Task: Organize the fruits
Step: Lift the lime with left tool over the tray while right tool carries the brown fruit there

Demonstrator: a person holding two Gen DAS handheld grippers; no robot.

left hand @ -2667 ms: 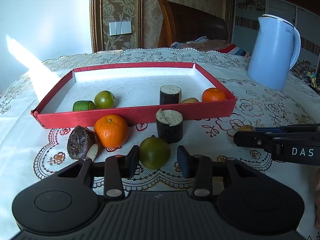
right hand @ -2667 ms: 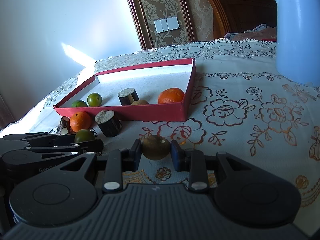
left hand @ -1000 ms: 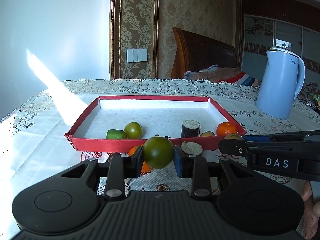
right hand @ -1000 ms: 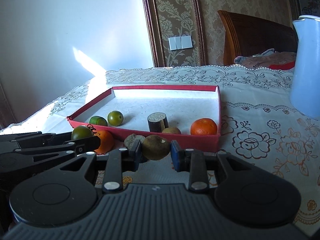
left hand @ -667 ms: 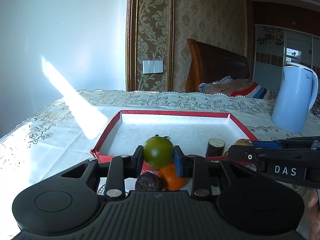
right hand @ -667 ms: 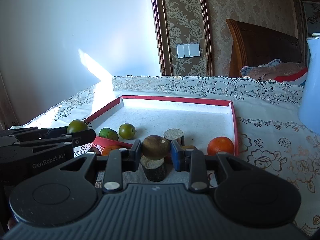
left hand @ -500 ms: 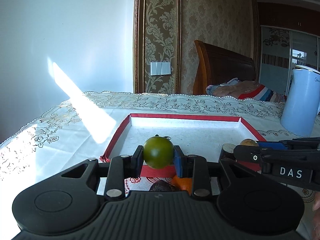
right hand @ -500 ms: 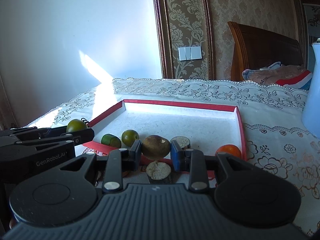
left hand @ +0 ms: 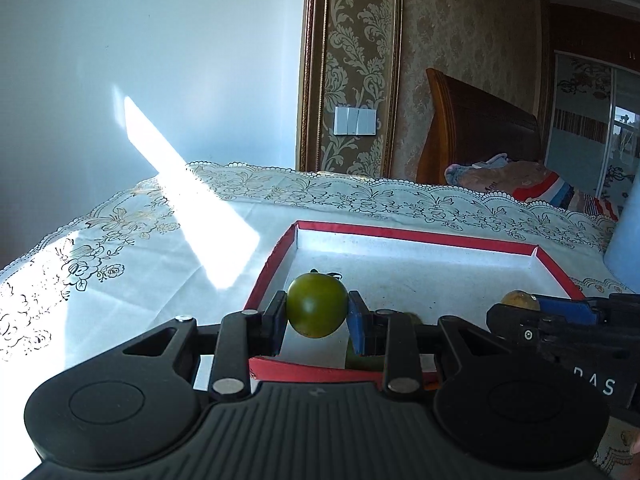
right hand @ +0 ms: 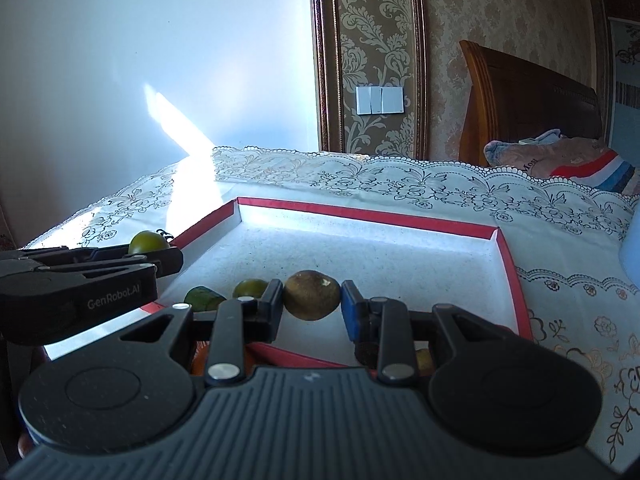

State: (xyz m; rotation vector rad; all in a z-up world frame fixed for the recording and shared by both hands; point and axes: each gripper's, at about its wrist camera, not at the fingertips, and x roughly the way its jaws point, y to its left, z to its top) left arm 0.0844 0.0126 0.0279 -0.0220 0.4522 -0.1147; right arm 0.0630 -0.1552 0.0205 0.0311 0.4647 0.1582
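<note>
My left gripper (left hand: 317, 316) is shut on a round green fruit (left hand: 317, 305), held above the near left corner of the red tray (left hand: 412, 235). My right gripper (right hand: 312, 300) is shut on a brown roundish fruit (right hand: 312, 294), held over the tray's (right hand: 360, 212) near edge. In the right wrist view the left gripper (right hand: 150, 254) with its green fruit (right hand: 148, 242) sits at the left; in the left wrist view the right gripper (left hand: 520, 312) with its brown fruit (left hand: 519, 300) sits at the right. Two green fruits (right hand: 250, 288) (right hand: 204, 298) lie in the tray's near left part.
A lace tablecloth (left hand: 120, 248) covers the table. A pale blue kettle (left hand: 626, 240) stands at the right edge. Behind the table are a wooden headboard (left hand: 480, 128) and bedding. Dark and orange fruit pieces (right hand: 366, 354) show partly under the right gripper's body.
Both grippers have moved forward over the tray with their fruits still held. The tray now looks closer and the loose fruits in front of it have dropped out of sight beneath the grippers.
</note>
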